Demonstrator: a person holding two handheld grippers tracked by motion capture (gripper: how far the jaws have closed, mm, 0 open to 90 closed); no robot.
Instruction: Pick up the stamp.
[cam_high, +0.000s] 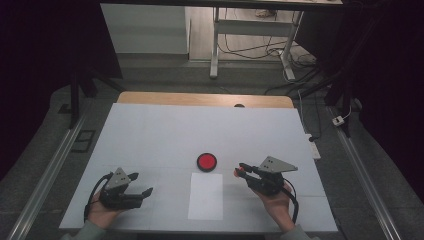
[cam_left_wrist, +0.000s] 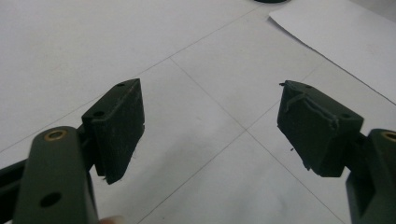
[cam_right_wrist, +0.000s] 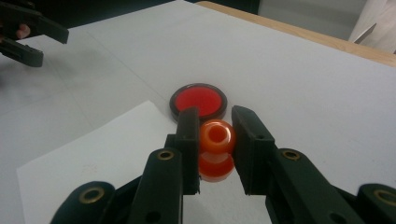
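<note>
- Right gripper (cam_right_wrist: 215, 144) clamped on an orange spool (cam_right_wrist: 216, 148), held off the table (cam_high: 150, 130), just short of the red disc (cam_right_wrist: 198, 101).
- Left gripper (cam_left_wrist: 210, 126) spread wide, nothing between, resting low at the near left.
- White sheet of paper (cam_high: 206, 196) lying between both, just beside the disc.

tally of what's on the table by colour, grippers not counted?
Red: 1, the dish
Orange: 1, the spool between the right gripper's jaws
White: 1, the paper sheet
Total: 3
</note>
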